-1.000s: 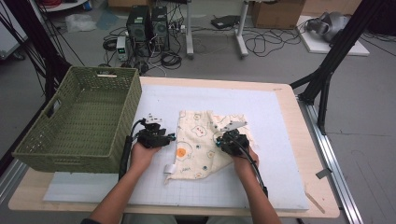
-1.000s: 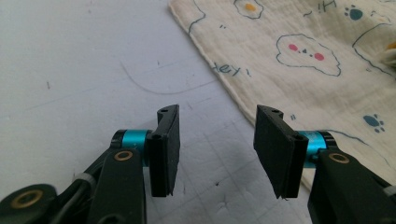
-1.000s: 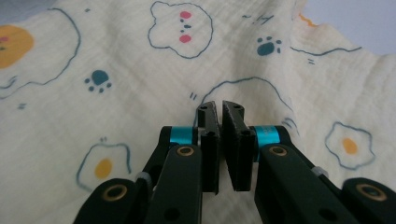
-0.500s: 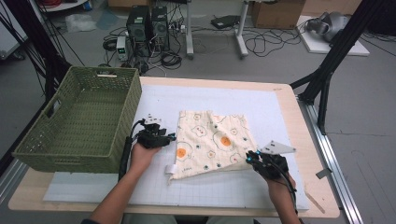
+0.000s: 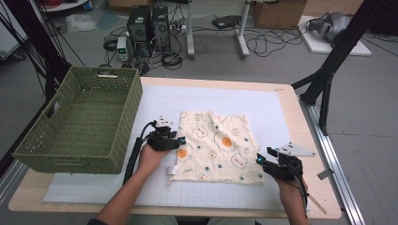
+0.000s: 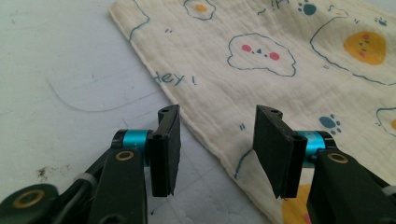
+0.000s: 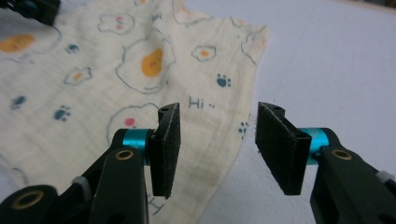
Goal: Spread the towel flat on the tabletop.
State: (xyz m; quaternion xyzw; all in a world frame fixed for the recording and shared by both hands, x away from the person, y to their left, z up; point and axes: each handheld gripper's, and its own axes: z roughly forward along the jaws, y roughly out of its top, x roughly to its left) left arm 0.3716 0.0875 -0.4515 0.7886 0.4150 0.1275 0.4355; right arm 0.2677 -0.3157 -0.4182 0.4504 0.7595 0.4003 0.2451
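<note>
2 grippers rest at the edges of a printed cloth (image 5: 218,146) spread flat on the white tabletop (image 5: 263,105) in the high view: the left gripper (image 5: 180,140) at its left edge, the right gripper (image 5: 259,158) at its lower right corner. A green basket (image 5: 80,123) stands well left. Left gripper view: jaws released, straddling the cloth's (image 6: 280,60) hem. Right gripper view: jaws have just been opening, released over the cloth's (image 7: 116,84) edge, with nothing pinched.

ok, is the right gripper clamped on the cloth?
No, in the right gripper view the right gripper has its jaws apart over the cloth edge, pressing nothing.
</note>
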